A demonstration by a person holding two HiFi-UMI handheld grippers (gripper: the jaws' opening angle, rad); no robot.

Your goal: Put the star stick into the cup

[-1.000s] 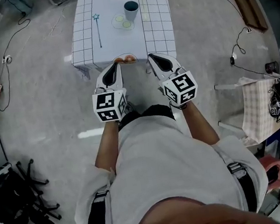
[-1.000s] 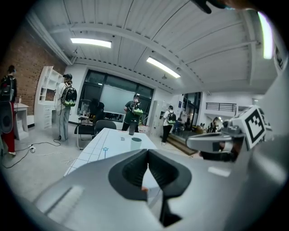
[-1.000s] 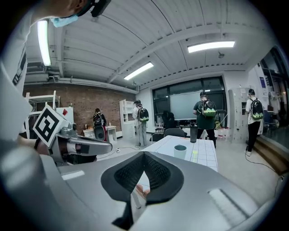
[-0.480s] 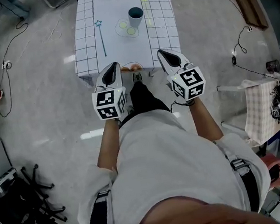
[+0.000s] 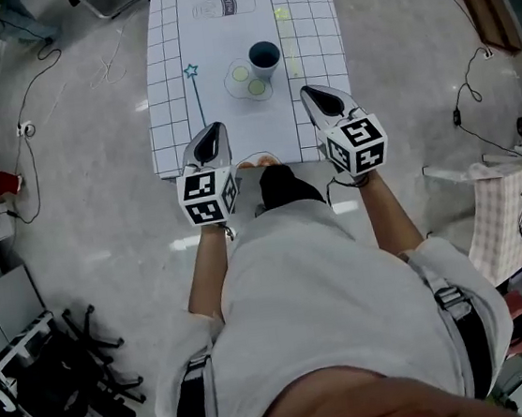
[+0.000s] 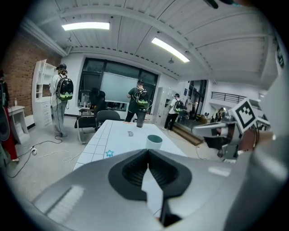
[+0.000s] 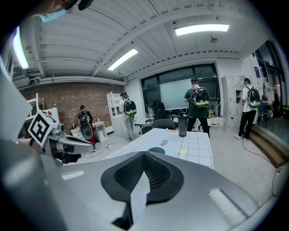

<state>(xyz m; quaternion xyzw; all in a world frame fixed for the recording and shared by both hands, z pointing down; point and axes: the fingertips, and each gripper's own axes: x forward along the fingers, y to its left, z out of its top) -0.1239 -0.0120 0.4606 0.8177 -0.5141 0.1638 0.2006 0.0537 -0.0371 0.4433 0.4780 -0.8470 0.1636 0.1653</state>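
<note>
White gridded table (image 5: pixel 167 120) has drawn closer; my left gripper (image 5: pixel 214 129) and right gripper (image 5: pixel 311 93) stay pressed together, empty. The star stick (image 5: pixel 199 95) lies at twelve o'clock from my left, at the cup's (image 5: pixel 264 57) nine o'clock, probably within reach now.

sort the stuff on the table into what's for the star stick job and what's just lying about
For the job:
star stick, lying flat
cup, upright
left gripper and right gripper, both shut, empty

Lying about:
clear plate with two pale green rounds
clear bottle on its side
small yellow piece
</note>
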